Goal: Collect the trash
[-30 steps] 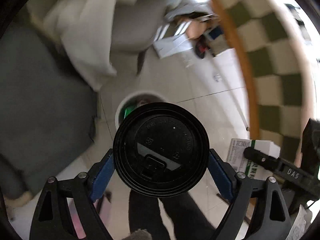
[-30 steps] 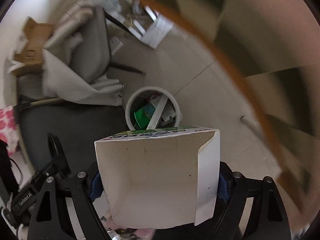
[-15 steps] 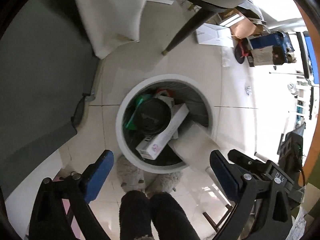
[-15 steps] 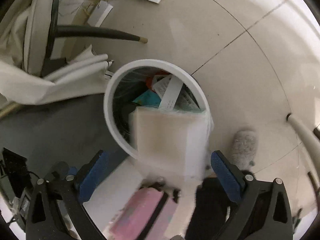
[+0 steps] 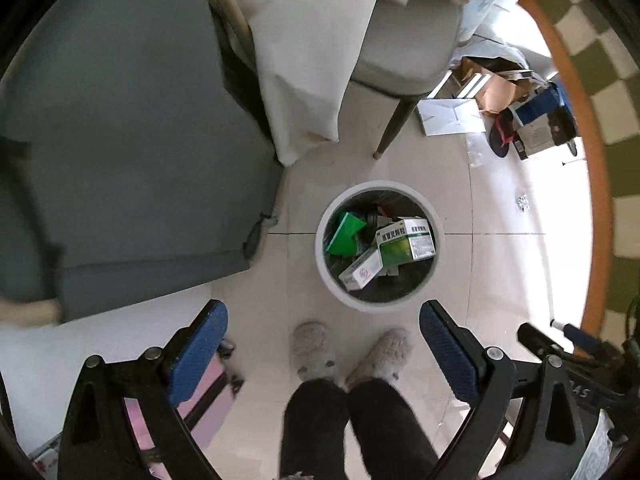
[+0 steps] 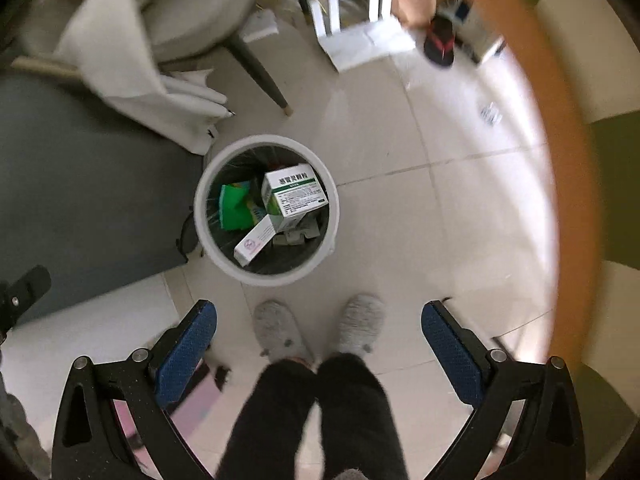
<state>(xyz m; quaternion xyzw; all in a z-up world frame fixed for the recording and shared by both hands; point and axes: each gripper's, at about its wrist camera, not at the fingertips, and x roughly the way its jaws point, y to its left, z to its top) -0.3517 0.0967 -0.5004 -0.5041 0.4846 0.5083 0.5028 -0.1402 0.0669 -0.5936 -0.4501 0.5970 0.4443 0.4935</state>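
A round white trash bin (image 5: 322,264) stands on the tiled floor below both grippers; it also shows in the right wrist view (image 6: 202,216). Inside lie a green-and-white carton (image 5: 406,240), a long white box (image 5: 361,270) and green packaging (image 5: 345,233); the same carton (image 6: 294,194) shows in the right wrist view. My left gripper (image 5: 323,354) is open and empty, high above the bin. My right gripper (image 6: 319,354) is open and empty, also high above it.
The person's slippered feet (image 5: 348,354) stand just before the bin. A grey sofa (image 5: 120,140) lies to the left, a chair with a white cloth (image 5: 320,52) behind. A round checkered table's orange edge (image 6: 560,160) runs at the right. Boxes (image 5: 500,96) clutter the far floor.
The left gripper let the black-lidded cup drop and the right gripper let the carton drop into the bin. Both grippers have since risen, open and empty.
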